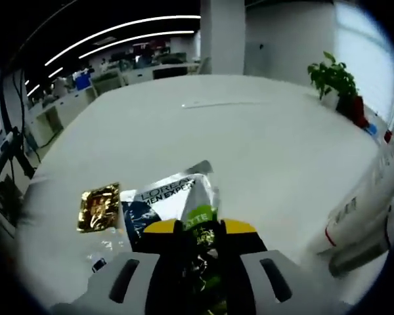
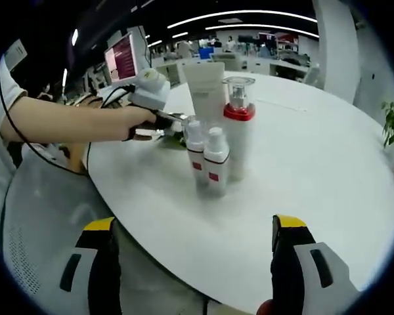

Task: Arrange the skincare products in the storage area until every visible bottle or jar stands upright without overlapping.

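Step in hand: judged, the left gripper (image 1: 198, 244) is handling a flat L'Oréal Men Expert sachet (image 1: 174, 197), either drawing it clear of the upright group or setting it down.
Left gripper state: jaws pinched together on the near edge of the sachet, whose green-printed corner sits between them.
Right gripper state: the right gripper (image 2: 194, 246) is spread wide with nothing between its jaws, hanging over the near edge of the counter (image 2: 315, 164).
Task things: ahead of the right gripper stand a pump bottle with a red collar (image 2: 238, 125), two small white bottles with red bands (image 2: 208, 161) and a tall white tube (image 2: 207, 88) behind them, all upright and close together.
Beside the left gripper: a gold foil sachet (image 1: 99, 207) lies flat just left of the held one; white bottles (image 1: 364, 203) show at the far right.
Doing it well: keep the pinch firm on the thin foil, move low and slowly, and steer away from the standing bottles, which look easy to topple.
Risk: the sachet may slip or overlap the gold one.
Left to do: whether sachets must stand cannot be told.
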`<state>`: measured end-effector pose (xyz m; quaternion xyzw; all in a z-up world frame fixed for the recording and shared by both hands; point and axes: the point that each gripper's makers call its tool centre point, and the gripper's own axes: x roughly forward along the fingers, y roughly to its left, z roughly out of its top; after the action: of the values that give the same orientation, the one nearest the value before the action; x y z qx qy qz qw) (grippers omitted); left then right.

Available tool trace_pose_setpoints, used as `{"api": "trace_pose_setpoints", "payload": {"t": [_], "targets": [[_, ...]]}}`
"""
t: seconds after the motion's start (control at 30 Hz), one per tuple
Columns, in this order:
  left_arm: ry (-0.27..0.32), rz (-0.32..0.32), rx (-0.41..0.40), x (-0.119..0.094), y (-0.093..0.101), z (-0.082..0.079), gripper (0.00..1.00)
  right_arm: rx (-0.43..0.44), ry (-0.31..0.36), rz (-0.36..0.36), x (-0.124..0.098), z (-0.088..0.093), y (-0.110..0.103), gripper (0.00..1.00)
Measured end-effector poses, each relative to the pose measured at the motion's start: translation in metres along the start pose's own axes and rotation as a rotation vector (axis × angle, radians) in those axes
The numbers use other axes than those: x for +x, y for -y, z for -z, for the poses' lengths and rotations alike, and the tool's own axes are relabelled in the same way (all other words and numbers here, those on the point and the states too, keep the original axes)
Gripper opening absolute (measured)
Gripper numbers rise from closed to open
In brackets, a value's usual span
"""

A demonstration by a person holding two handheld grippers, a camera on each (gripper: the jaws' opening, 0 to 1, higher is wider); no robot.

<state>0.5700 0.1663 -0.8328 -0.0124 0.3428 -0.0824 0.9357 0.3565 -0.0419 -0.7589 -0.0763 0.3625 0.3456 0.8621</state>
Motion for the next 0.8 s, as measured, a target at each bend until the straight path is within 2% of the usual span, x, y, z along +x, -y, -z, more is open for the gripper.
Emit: {"api": "trace_pose_setpoints", "payload": {"t": [0.07, 0.1, 0.17, 0.2, 0.27, 0.47, 0.7, 0.77, 0.8], "targets": [[0.003, 0.013, -0.055, -0.001, -0.007, -0.001, 0.04, -0.004, 0.000, 0.002, 0.000, 0.000, 0.000, 0.96], [-0.004, 0.021, -0.057, 0.000, -0.009, -0.001, 0.03, -0.005, -0.001, 0.003, 0.000, 0.000, 0.000, 0.96], [-0.008, 0.040, -0.094, 0.000, -0.009, -0.001, 0.02, -0.011, -0.006, 0.004, 0.000, 0.000, 0.000, 0.96], [-0.002, 0.052, -0.141, -0.002, -0.007, -0.002, 0.01, -0.017, -0.006, 0.007, 0.000, 0.000, 0.001, 0.96], [-0.001, 0.056, -0.179, -0.006, -0.013, -0.001, 0.01, -0.025, -0.002, 0.012, 0.000, -0.002, 0.001, 0.96], [0.042, 0.100, -0.164, -0.029, -0.010, -0.005, 0.00, -0.043, 0.024, 0.019, -0.004, -0.012, -0.003, 0.96], [0.082, 0.124, -0.096, -0.058, -0.014, -0.003, 0.00, -0.064, 0.043, 0.019, -0.008, -0.022, -0.008, 0.96], [0.102, 0.129, -0.081, -0.075, -0.012, -0.005, 0.00, -0.067, 0.051, 0.014, -0.009, -0.026, -0.011, 0.96], [0.114, 0.135, -0.068, -0.082, -0.010, -0.011, 0.00, -0.066, 0.054, 0.011, -0.009, -0.027, -0.012, 0.96]]}}
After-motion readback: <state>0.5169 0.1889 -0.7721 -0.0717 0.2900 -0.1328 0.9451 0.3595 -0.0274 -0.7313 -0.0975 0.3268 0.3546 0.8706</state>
